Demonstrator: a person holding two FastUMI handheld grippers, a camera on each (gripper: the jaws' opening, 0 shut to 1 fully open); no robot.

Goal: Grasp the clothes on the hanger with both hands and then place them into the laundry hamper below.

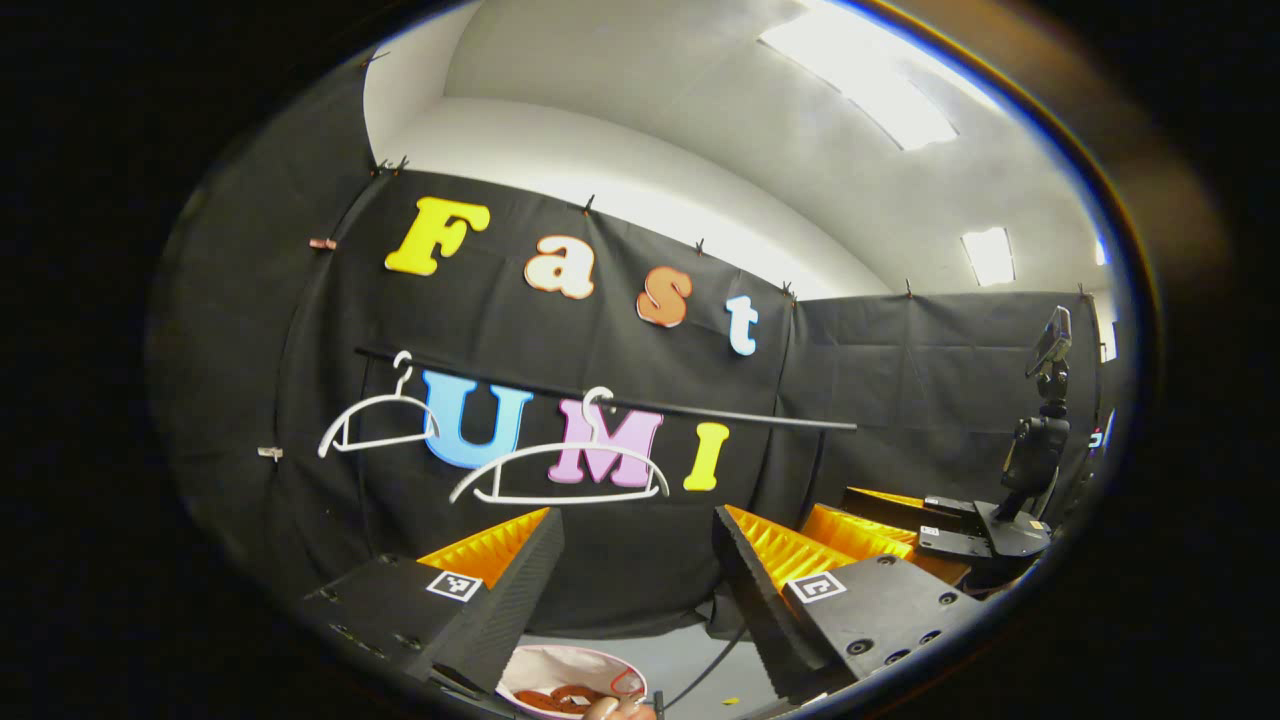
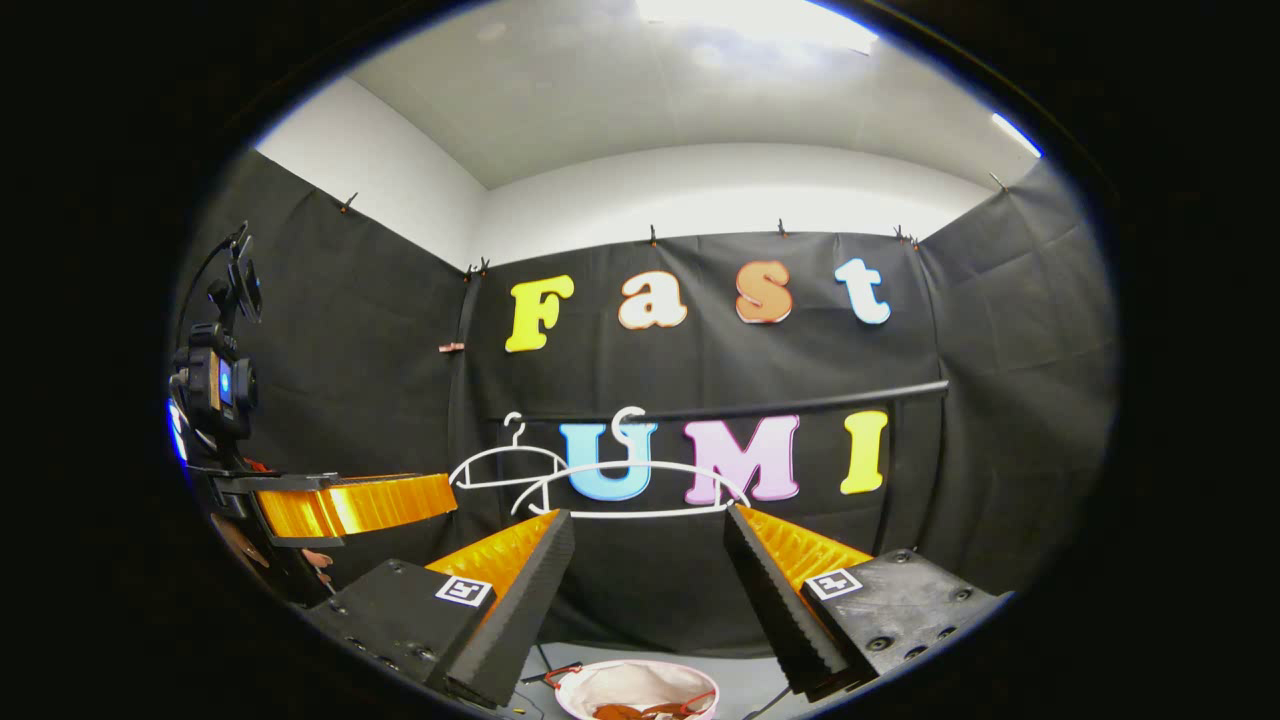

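Already both hangers (image 2: pixel 640 490) on the rail (image 2: pixel 720 408) hang bare and the clothes (image 2: pixel 640 710) lie in the hamper (image 2: pixel 580 690) below my wide, empty left tongs (image 1: pixel 635 580) and right tongs (image 2: pixel 650 590), so reaching up again risks snagging a hanger.

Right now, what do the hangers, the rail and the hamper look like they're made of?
Hangers: thin, white and smooth, likely plastic or coated wire. Rail: slim matte black rod, probably metal. Hamper: soft pale fabric lining with a thin red rim, likely cloth.
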